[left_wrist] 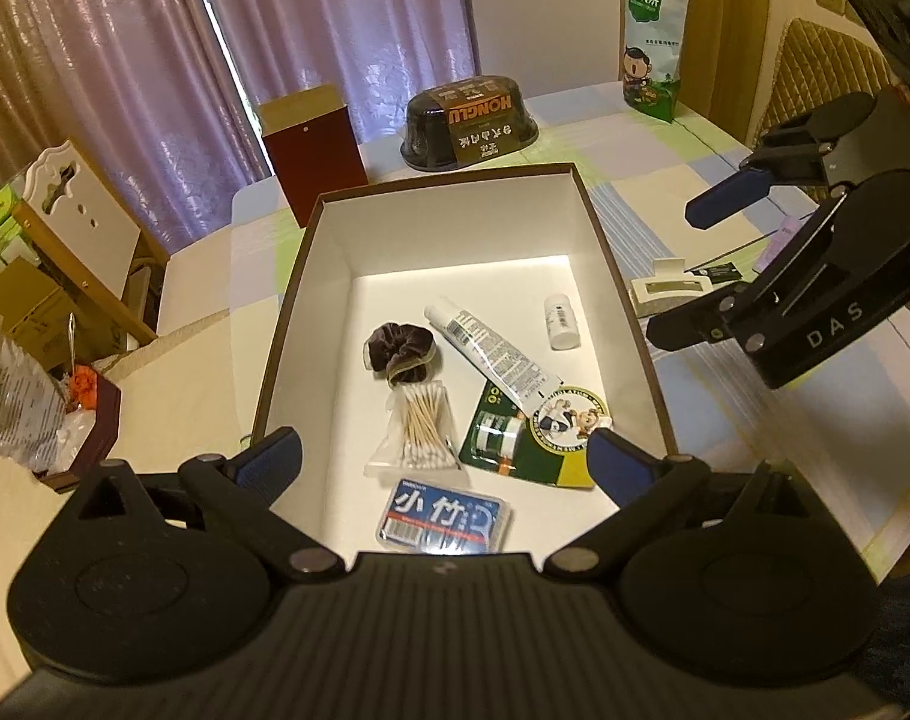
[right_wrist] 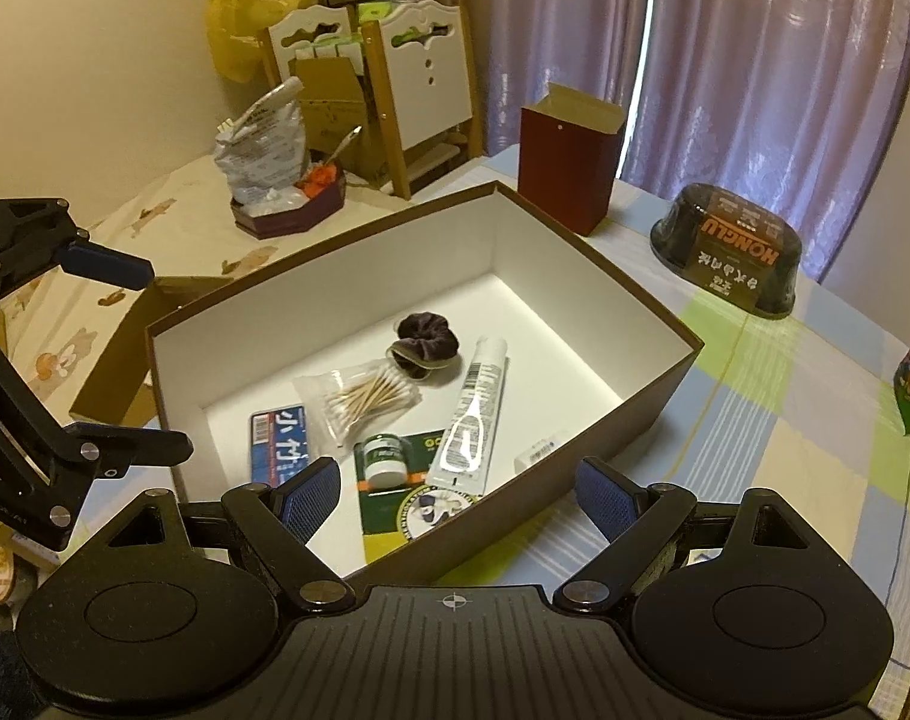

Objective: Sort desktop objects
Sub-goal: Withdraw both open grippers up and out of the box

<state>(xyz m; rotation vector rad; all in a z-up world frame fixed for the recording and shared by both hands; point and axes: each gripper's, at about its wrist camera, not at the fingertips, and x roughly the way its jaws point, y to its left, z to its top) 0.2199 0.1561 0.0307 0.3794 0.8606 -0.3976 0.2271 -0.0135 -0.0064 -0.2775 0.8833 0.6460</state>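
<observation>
Open brown box with white interior sits mid-counter on a checked cloth. Inside, on the box floor: dark velvet scrunchie, bag of cotton swabs touching it, white tube lying diagonally with its flat end over a green-and-yellow card pack, small white bottle on its side near the right wall, blue floss-pick case by the near wall. Left tongs spread wide, empty, hovering over the box's near edge. Right tongs also spread wide, empty, over the box's right-hand wall. Beyond the box toward the far counter edge: dark red carton, black domed container, green-and-white snack bag at the far right corner.
</observation>
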